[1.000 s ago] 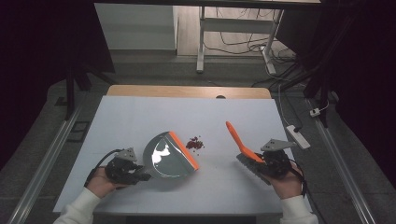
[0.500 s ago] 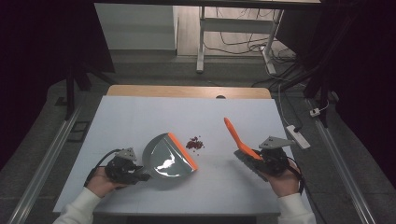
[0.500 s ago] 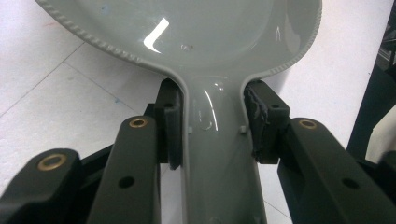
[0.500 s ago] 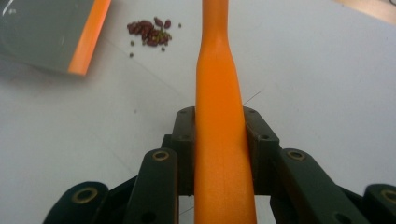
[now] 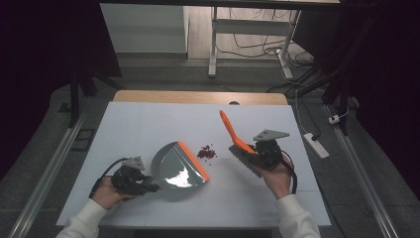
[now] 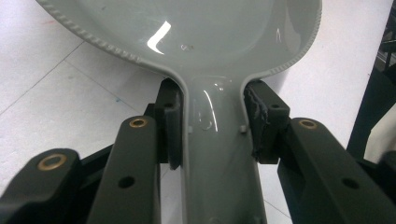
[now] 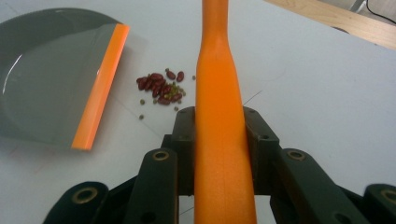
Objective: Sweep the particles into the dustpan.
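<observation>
1. On a white worktop (image 5: 148,124), a person works w/ two handheld grippers, one per hand.
2. Left gripper (image 5: 130,177), near the front-left edge, has its fingers (image 6: 170,123) clamped on the handle of a grey dustpan (image 5: 176,166); pan lies on the worktop, its orange lip (image 5: 194,161) facing a small pile of red beans (image 5: 206,152).
3. Right gripper (image 5: 265,151), at right, has its fingers (image 7: 184,135) clamped on the orange handle (image 5: 229,128) of a hand brush (image 5: 245,158); handle tilts up and away, bristles down at the worktop, just right of the beans.
4. Beans sit between pan lip and brush, touching neither; a few green bits mixed in.
</observation>
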Tool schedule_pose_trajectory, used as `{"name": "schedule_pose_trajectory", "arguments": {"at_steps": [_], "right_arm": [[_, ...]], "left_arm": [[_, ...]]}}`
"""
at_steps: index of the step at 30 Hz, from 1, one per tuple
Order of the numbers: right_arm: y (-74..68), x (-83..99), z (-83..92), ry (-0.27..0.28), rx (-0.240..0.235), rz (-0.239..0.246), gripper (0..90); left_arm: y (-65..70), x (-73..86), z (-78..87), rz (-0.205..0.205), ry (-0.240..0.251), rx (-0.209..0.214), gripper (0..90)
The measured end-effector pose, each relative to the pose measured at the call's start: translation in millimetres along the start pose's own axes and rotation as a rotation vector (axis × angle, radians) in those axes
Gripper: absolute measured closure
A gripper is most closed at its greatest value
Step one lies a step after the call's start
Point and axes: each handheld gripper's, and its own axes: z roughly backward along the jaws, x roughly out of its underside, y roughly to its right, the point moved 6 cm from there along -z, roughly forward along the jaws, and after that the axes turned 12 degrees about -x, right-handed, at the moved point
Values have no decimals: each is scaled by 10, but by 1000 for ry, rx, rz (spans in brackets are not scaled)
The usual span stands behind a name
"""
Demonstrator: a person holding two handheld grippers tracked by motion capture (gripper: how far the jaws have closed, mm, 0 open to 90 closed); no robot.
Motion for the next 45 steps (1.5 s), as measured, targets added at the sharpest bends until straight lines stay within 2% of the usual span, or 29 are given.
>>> {"name": "schedule_pose_trajectory", "arguments": {"at_steps": [11, 19, 33, 45], "right_arm": [[43, -259, -361, 13, -9, 13, 701], [130, -353, -602, 3, -10, 14, 700], [253, -325, -912, -43, 13, 15, 700], [225, -305, -1046, -72, 16, 41, 701]], "left_arm": [[-2, 3, -2, 1, -2, 8, 617], [0, 4, -23, 1, -10, 11, 617], [-5, 8, -47, 10, -16, 16, 617], [-6, 11, -82, 21, -30, 34, 617]]}}
